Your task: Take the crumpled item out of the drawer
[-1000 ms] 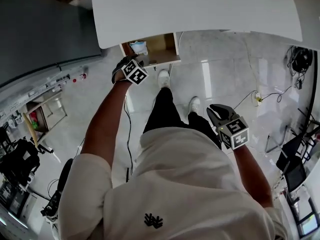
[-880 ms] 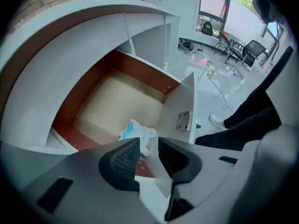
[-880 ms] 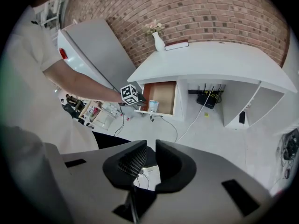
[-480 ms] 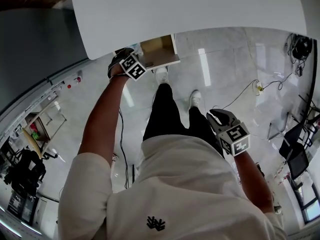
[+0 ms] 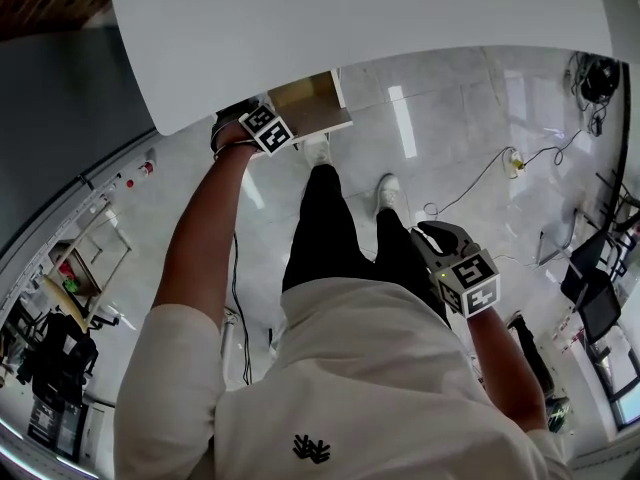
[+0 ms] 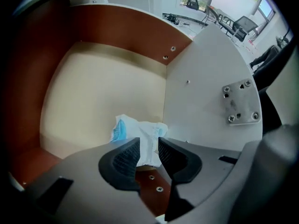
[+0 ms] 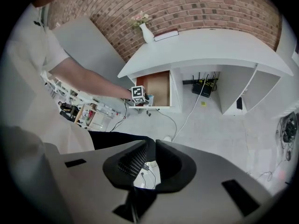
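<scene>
The crumpled white and blue item [image 6: 135, 129] lies on the pale floor of the open drawer [image 6: 93, 87], near its front right corner. My left gripper [image 6: 148, 146] reaches into the drawer, and its two pads press on the item's near end. From the head, the left gripper [image 5: 245, 120] sits at the drawer [image 5: 305, 98] under the white desk top [image 5: 350, 18], which hides the item. My right gripper [image 5: 435, 233] hangs by the person's right hip, shut and empty [image 7: 150, 148]. The right gripper view shows the left gripper [image 7: 140, 97] at the drawer [image 7: 159, 87] from afar.
The drawer's white side panel [image 6: 205, 92] stands close on the right of the left gripper. A white vase [image 7: 147, 31] and a book stand on the desk, with a router [image 7: 203, 85] and cables beneath. Chairs [image 5: 590, 298] stand at the right.
The left gripper has gone further into the drawer, under the desk top's edge. The item, visible in the drawer one second ago in the head view, is now hidden there. The right gripper stayed low.
</scene>
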A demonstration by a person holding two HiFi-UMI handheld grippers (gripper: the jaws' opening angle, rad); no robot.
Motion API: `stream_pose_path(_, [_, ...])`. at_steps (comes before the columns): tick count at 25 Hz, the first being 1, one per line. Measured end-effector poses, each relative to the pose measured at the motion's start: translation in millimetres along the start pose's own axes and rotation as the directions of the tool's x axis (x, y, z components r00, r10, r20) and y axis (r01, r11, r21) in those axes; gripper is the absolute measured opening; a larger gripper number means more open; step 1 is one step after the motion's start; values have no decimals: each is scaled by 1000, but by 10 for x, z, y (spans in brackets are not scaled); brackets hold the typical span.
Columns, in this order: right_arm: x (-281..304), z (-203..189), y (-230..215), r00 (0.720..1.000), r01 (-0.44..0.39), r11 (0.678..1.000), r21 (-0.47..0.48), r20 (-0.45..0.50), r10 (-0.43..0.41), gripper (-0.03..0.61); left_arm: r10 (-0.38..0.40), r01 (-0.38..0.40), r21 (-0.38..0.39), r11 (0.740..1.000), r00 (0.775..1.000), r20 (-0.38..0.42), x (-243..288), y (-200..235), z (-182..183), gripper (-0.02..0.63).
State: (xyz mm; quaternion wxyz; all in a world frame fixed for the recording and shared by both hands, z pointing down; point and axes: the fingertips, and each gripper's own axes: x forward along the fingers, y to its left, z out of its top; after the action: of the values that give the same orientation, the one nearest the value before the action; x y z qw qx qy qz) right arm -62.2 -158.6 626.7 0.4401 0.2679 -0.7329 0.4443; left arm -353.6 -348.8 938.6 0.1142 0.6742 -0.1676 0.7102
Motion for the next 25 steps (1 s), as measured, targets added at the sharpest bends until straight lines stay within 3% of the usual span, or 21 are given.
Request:
stream_pose_path(7, [14,-170,-111,999,23,999,27,35,-24,78,31,-31,-16,999,999,-16,117,17,20,86])
stream_pose_path(10, [-27,-211,-89,1000,12,1000,11,16,-13,78,69,-69,-44,997,998,8,9,72,54,37])
stream_pose_path(25, [-276,-488,-99,992,-31,999,-43,122,36,74,133,-115,-170,979,986,100,-867,-119,164,25])
